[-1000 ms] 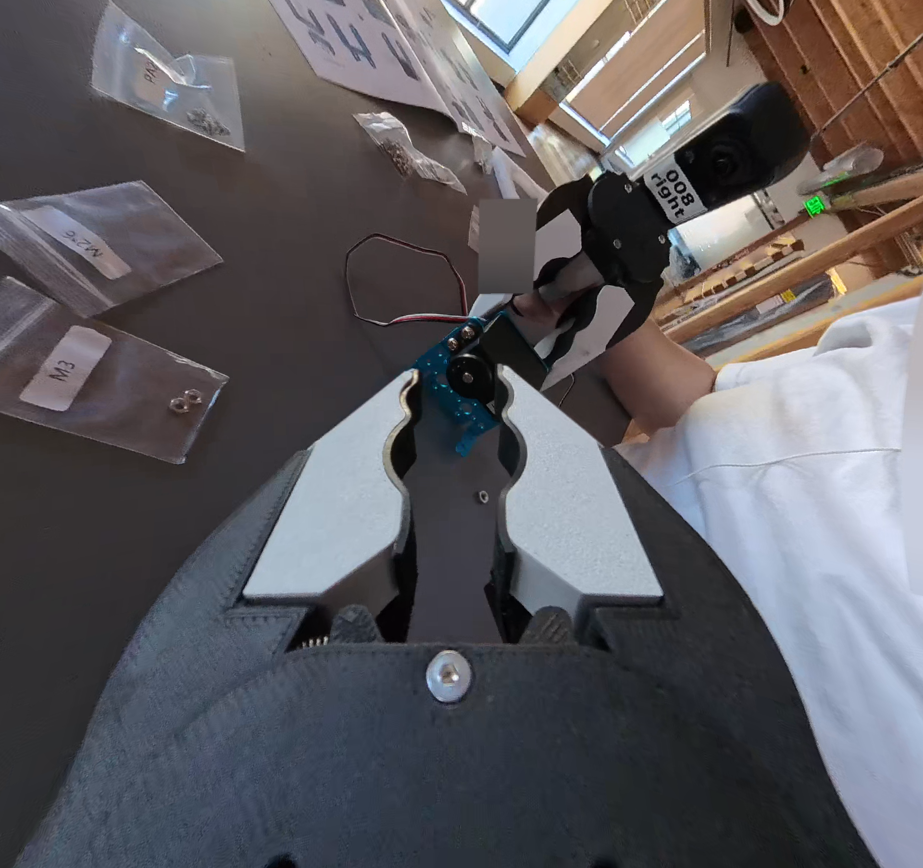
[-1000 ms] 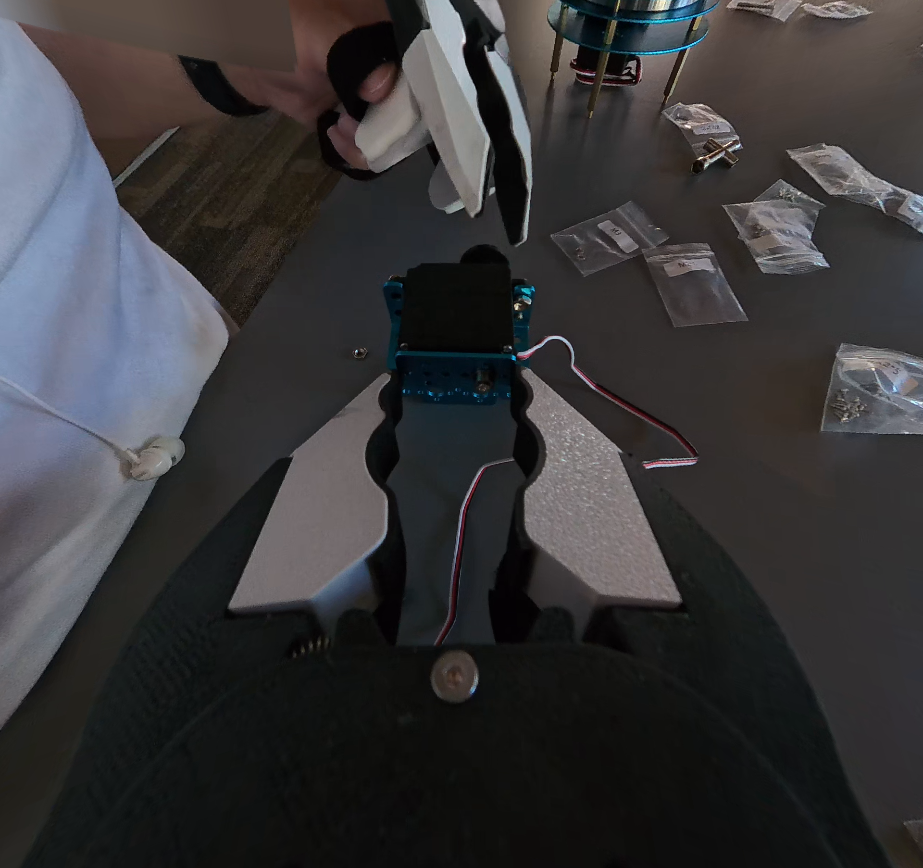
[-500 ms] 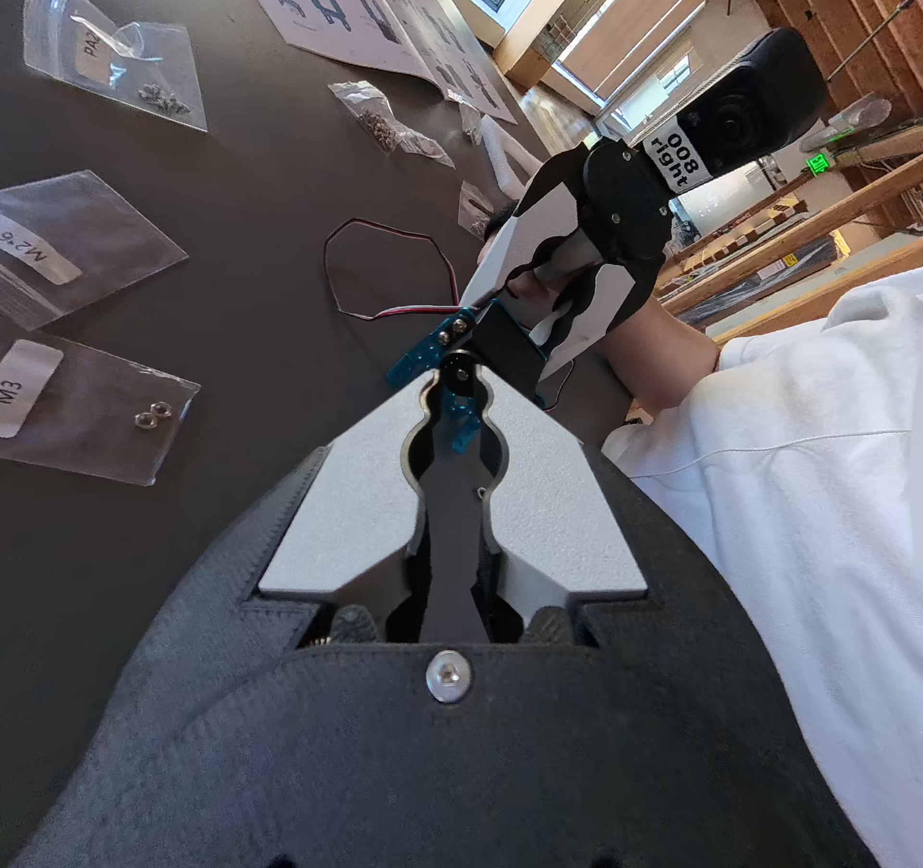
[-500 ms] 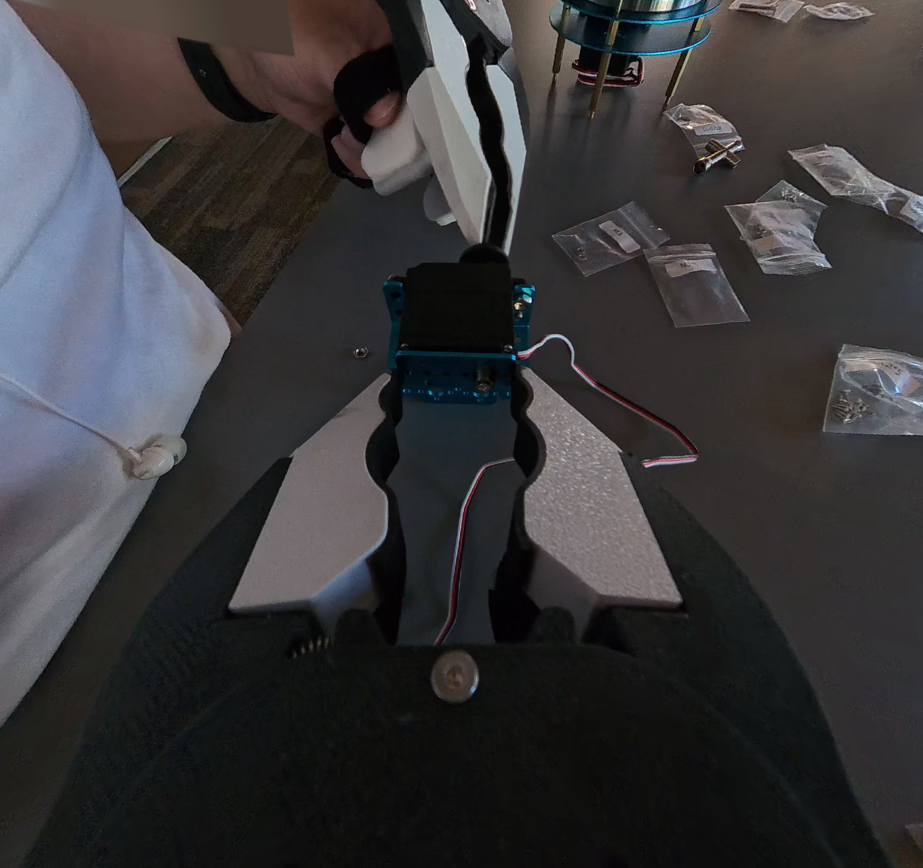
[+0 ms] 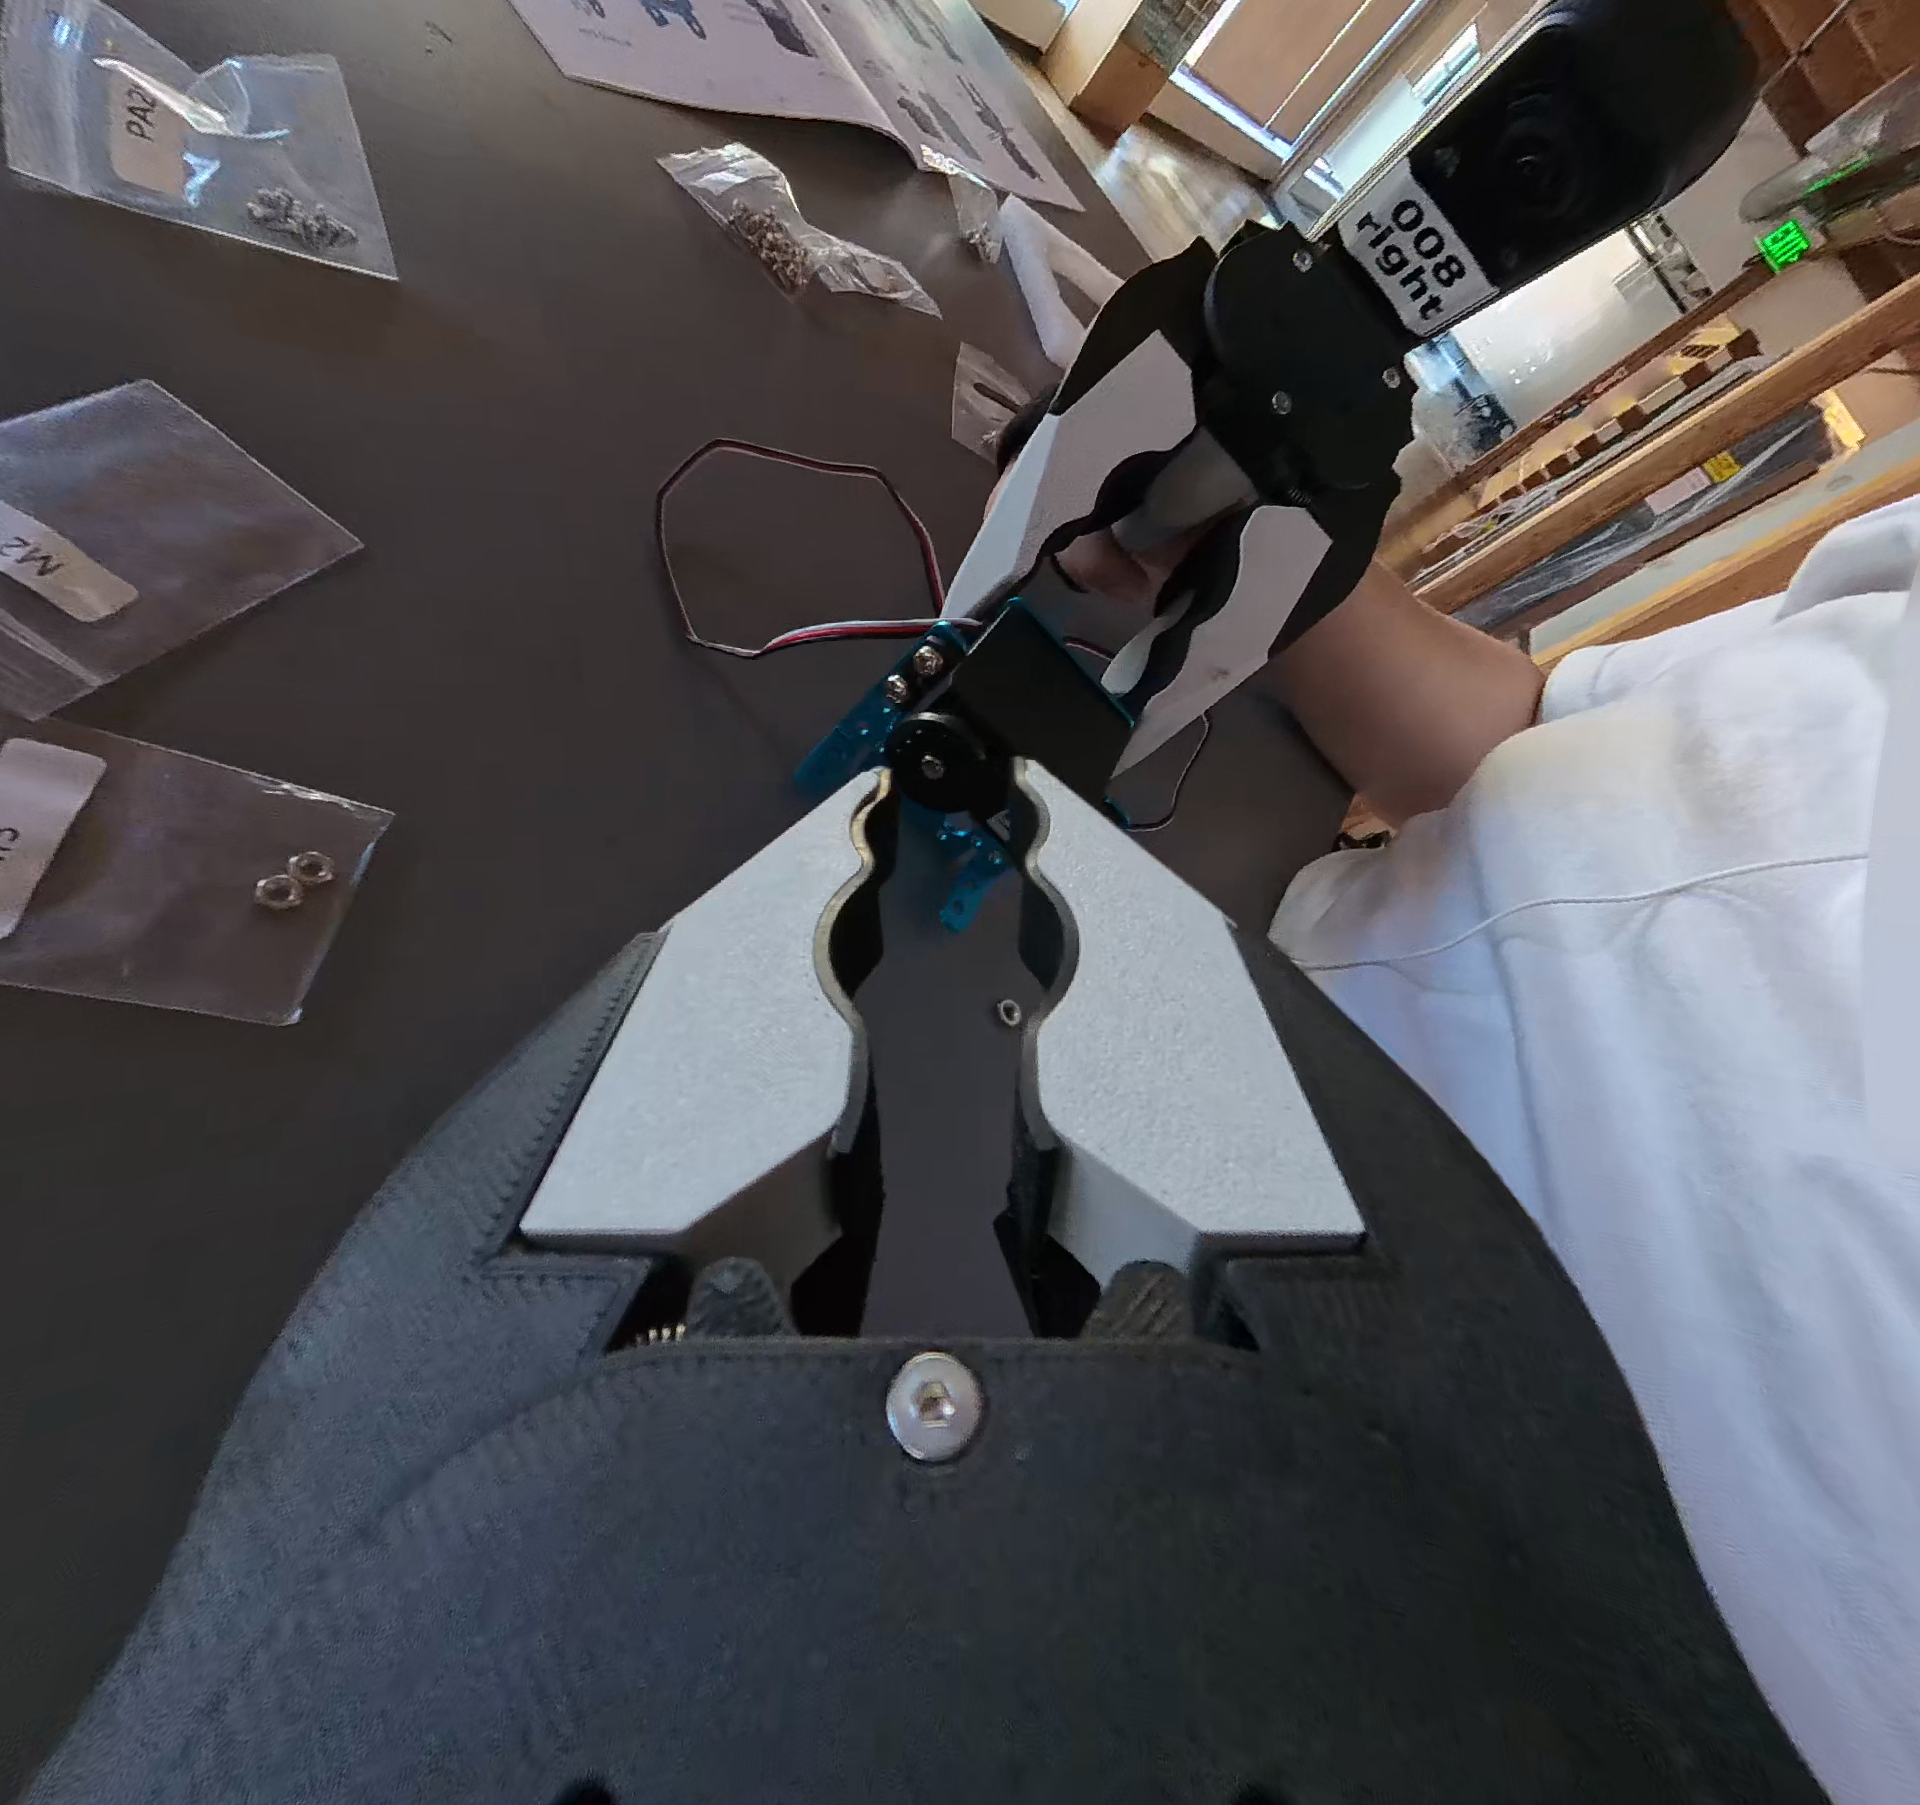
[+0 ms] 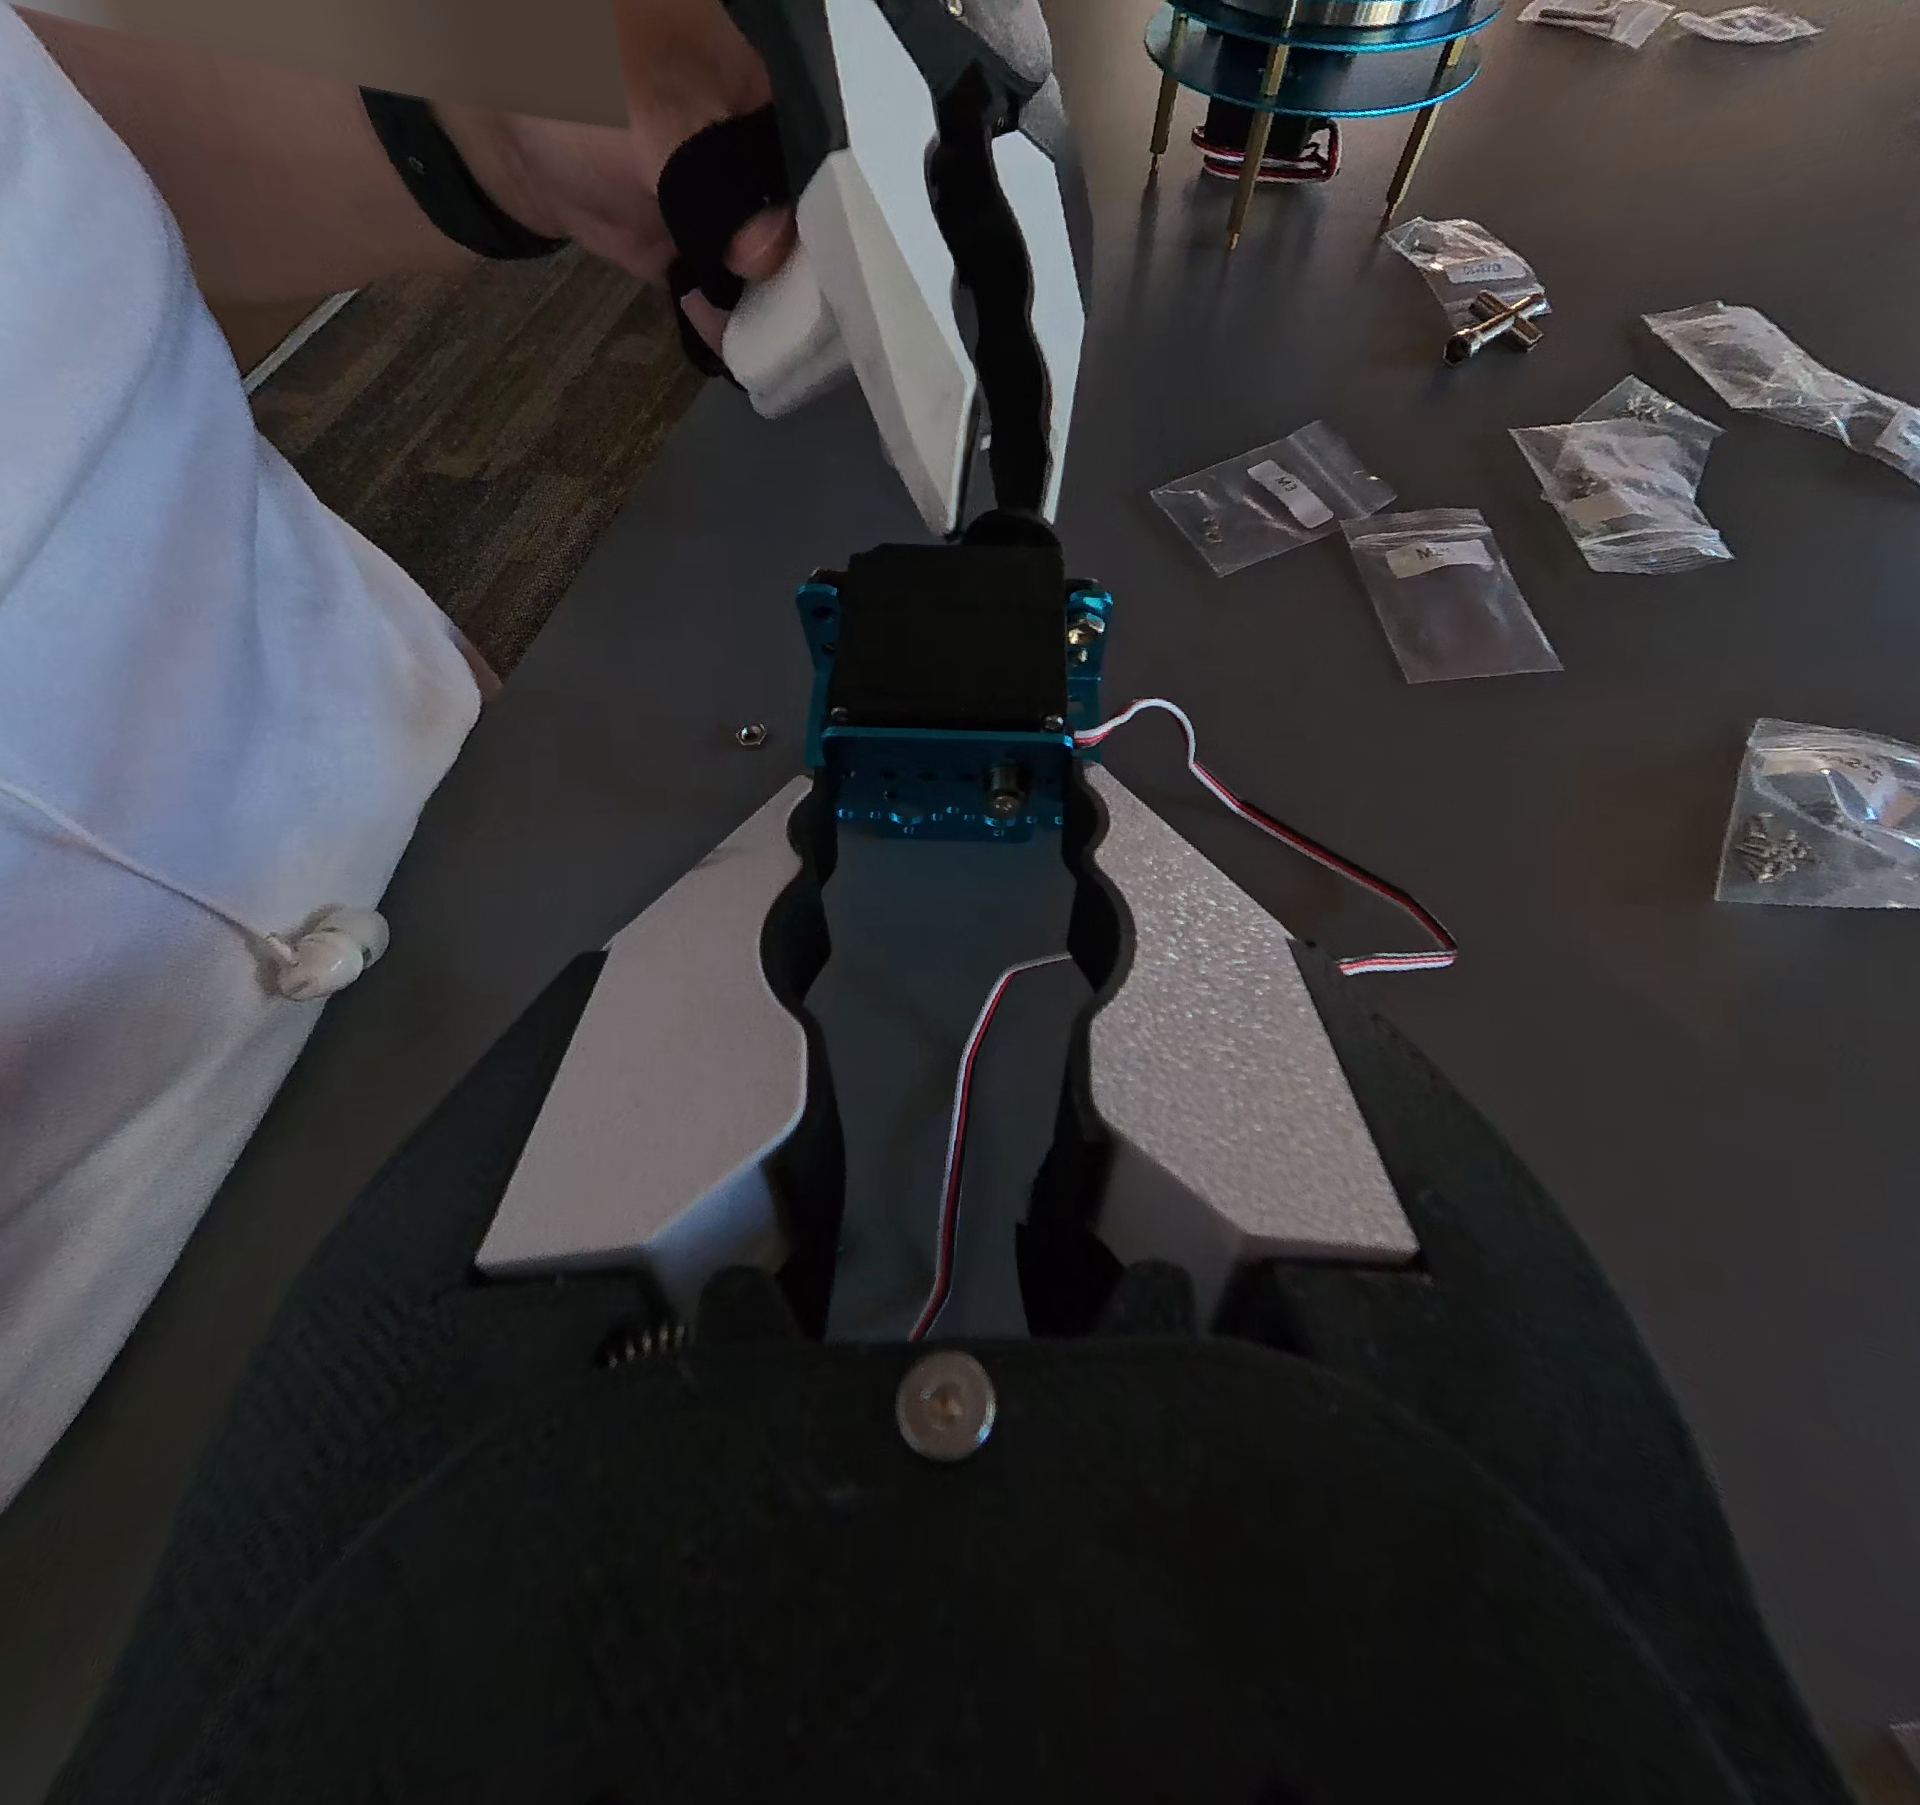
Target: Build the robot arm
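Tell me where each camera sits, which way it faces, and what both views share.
Left wrist view: rides the left hand-held gripper, looking along its fingers at the black servo in its blue bracket; beyond, the right hand-held gripper, a forearm and a white shirt.
Right wrist view: rides the right hand-held gripper, shut on the blue bracket, facing across the dark table; the left hand-held gripper comes down from above in a hand.
Shared: servo, bracket, its wire, plastic bags, each other's gripper.
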A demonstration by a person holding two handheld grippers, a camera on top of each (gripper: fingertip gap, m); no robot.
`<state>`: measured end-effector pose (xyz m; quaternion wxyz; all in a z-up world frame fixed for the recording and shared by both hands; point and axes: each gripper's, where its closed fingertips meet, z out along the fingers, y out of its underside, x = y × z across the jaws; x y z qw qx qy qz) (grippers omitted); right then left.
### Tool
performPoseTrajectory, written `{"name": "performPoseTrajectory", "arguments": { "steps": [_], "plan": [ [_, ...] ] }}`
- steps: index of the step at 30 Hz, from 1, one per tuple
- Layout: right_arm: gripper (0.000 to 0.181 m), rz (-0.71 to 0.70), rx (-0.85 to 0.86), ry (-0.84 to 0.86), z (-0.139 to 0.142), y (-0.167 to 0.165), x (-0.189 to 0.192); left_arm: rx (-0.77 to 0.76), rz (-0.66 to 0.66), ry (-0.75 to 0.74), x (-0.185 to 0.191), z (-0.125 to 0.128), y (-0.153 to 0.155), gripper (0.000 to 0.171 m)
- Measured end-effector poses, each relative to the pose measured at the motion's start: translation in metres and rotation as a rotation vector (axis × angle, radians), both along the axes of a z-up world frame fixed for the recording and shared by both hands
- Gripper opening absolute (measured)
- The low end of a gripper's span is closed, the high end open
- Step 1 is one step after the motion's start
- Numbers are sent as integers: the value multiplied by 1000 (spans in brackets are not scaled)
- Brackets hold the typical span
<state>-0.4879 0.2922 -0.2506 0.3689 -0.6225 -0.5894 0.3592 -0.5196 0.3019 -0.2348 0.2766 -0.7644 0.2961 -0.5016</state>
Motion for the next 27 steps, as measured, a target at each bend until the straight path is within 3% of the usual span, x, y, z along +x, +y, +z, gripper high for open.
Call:
{"name": "performPoseTrajectory", "arguments": {
  "steps": [6,11,14,18,27],
  "plan": [
    [44,0,2,-1,0,0,0,10,-1,-17,-8,7,-5,23],
    [44,3,0,4,0,0,0,75,-138,-33,-10,5,-32,14],
    [44,3,-2,6,0,0,-1,176,-176,37,-5,-3,-43,11],
    [44,3,-4,8,0,0,-1,226,-117,142,-3,-14,-40,0],
    [44,4,-3,7,0,0,-1,107,-30,49,4,-1,-39,8]
  ]
}}
